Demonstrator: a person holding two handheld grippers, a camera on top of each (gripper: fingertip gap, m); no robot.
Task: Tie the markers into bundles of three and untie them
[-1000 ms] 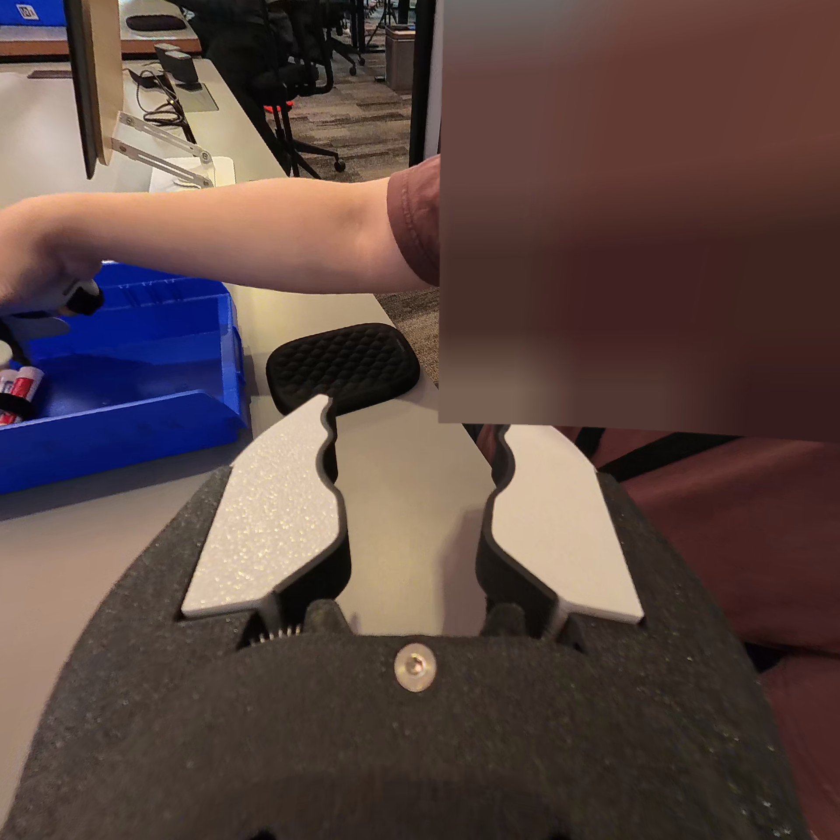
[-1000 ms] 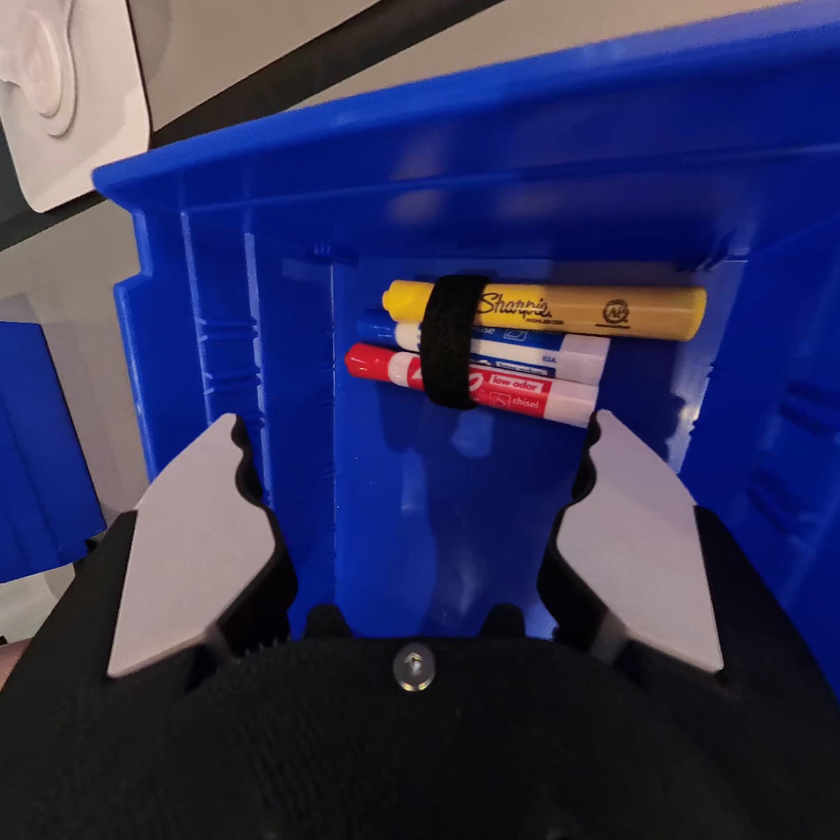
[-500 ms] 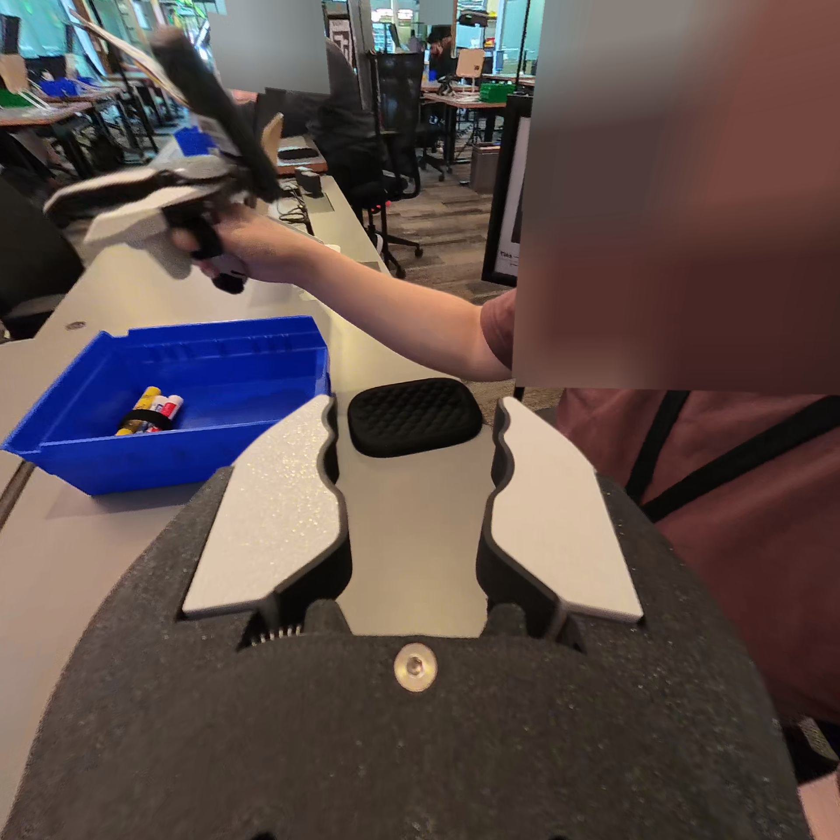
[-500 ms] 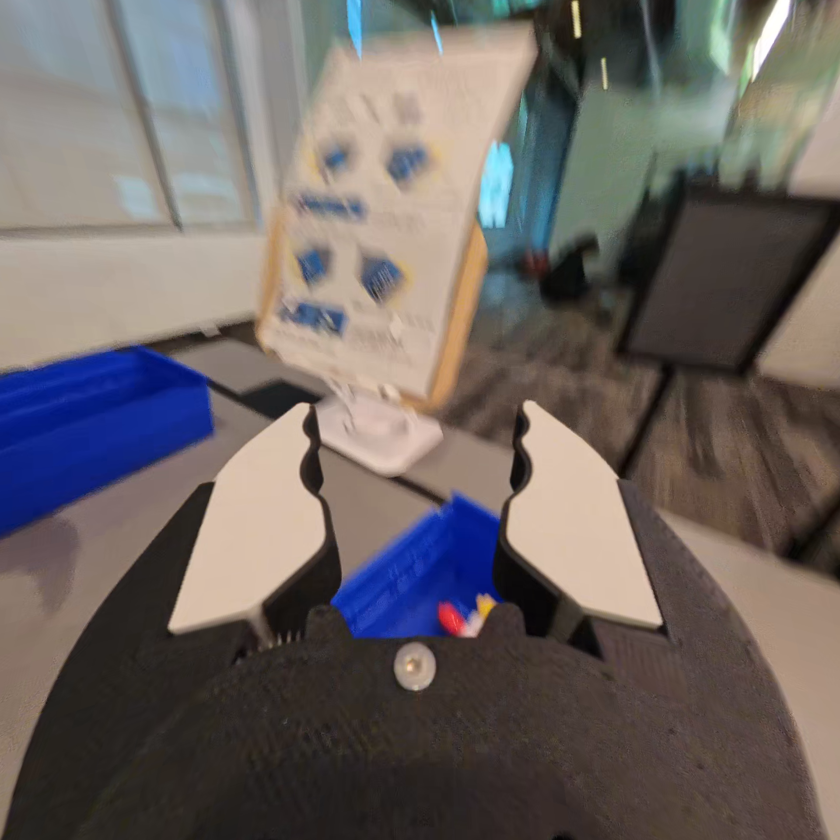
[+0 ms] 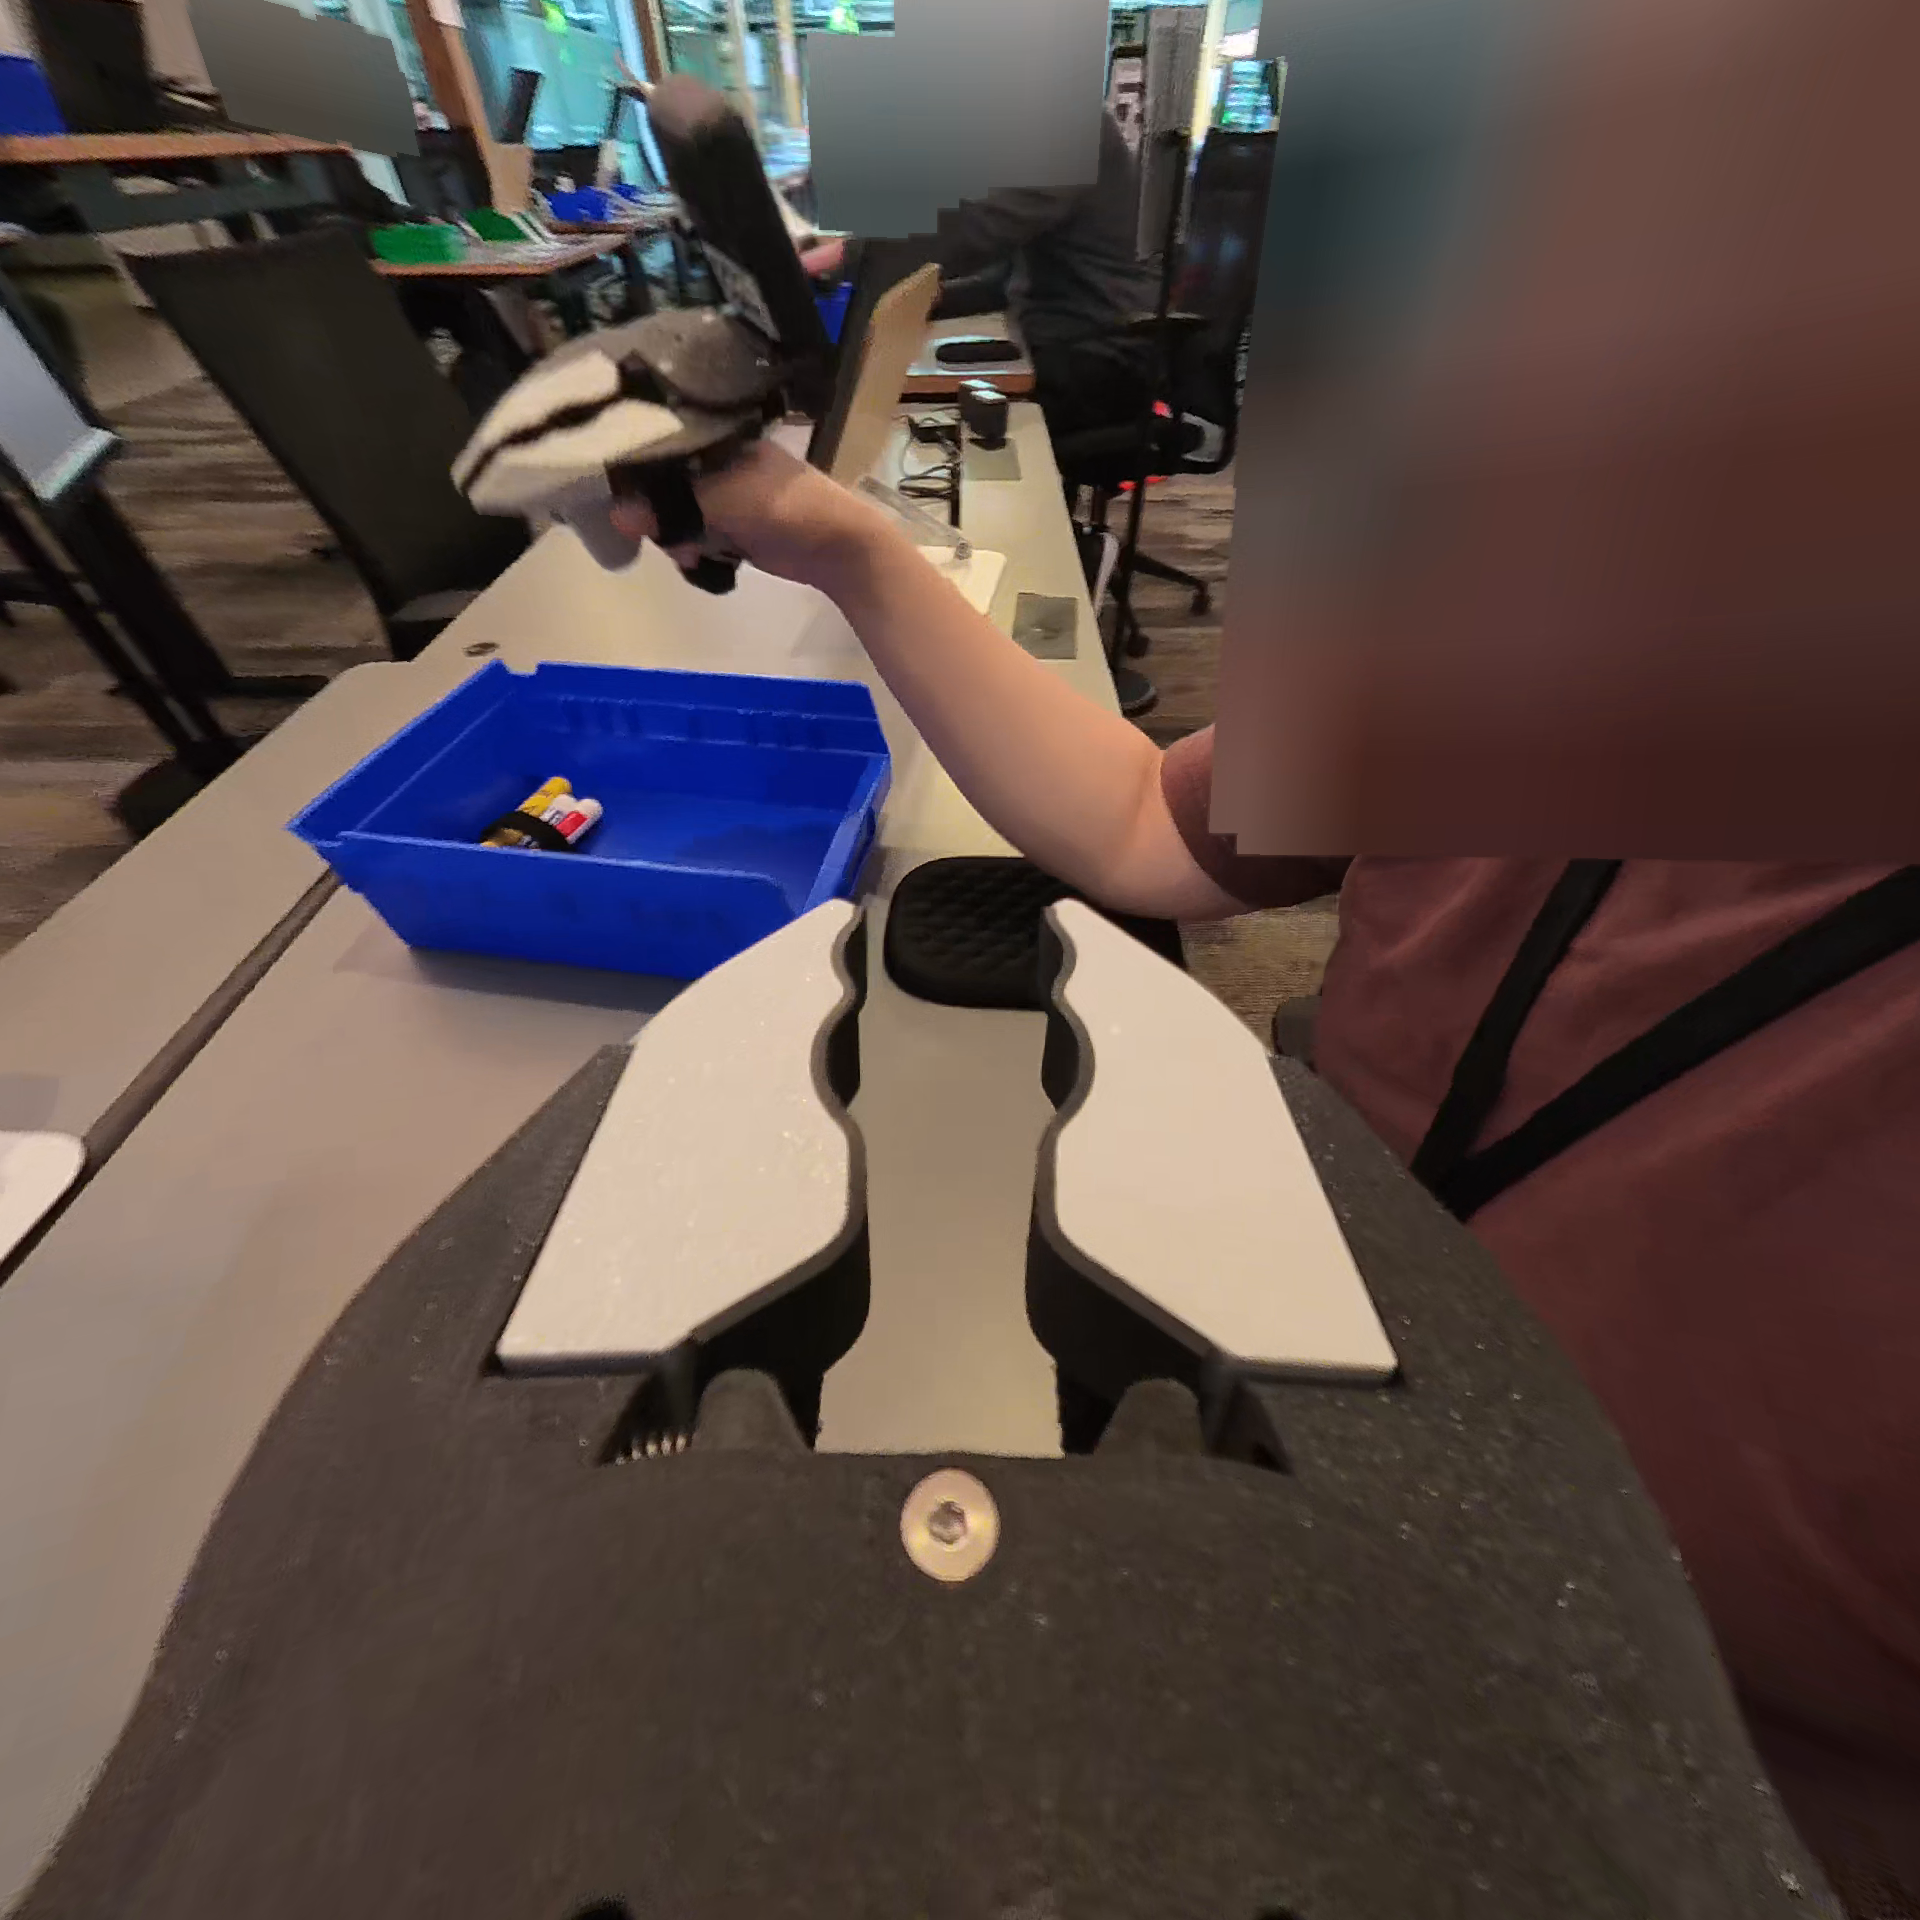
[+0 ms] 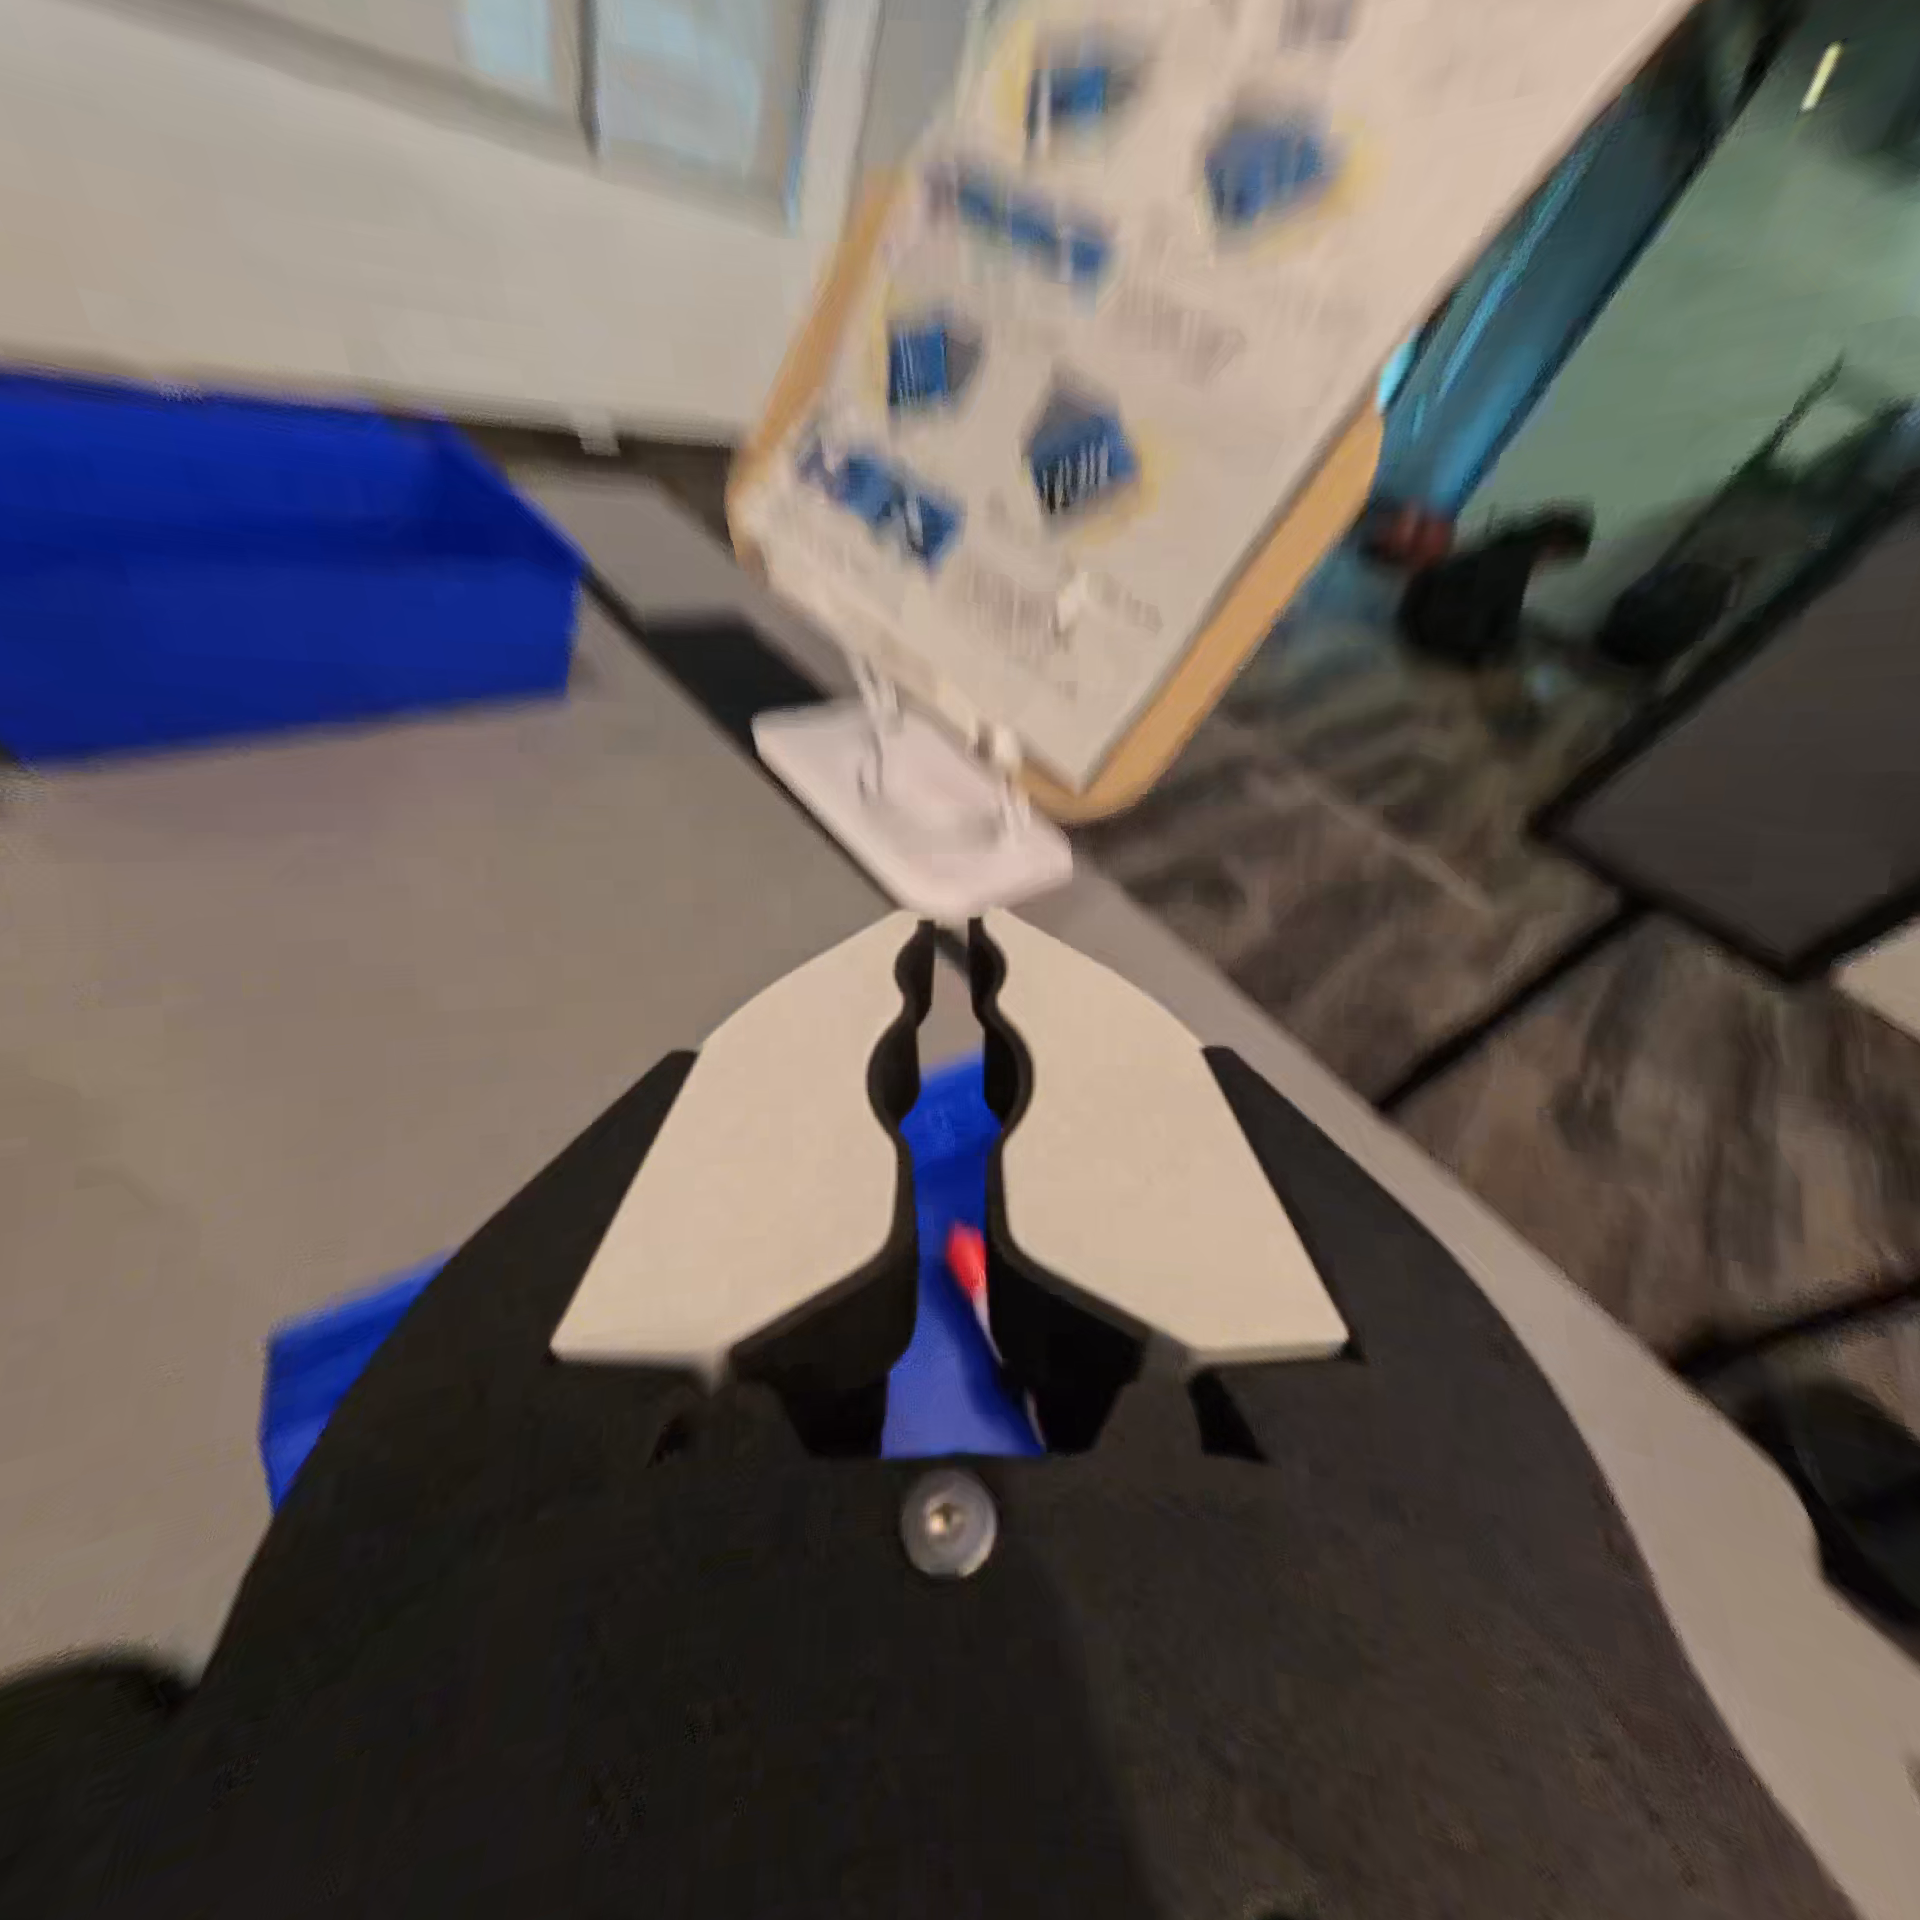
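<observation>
On the grey worktop [image 5: 260, 1122], toward its far edge in the left wrist view, sits an open blue plastic bin [image 5: 623, 894]. Inside it, near the left wall, lies a bundle of three markers [image 5: 545, 818] with yellow, blue and red on them, held by a black strap around the end nearer the camera. The bundle's long axis runs diagonally, from near-left to far-right, with the white-bodied ends toward the bin's far wall.

The right tool [image 5: 561, 442], held in a person's hand [image 5: 748, 509], hangs in the air above the bin, well apart from the bundle and pointing left. In its own blurred view the right tool [image 6: 951, 940] has its jaws nearly together with only a thin slit at the tips and nothing between them; the bin [image 6: 935, 1382] and one red marker tip [image 6: 966, 1252] show below, through the gap.

The left tool [image 5: 951, 925] stands on the near right, jaws parted and empty, the bundle well off to its left. A black textured pad [image 5: 966, 945] lies just beyond its tips.
</observation>
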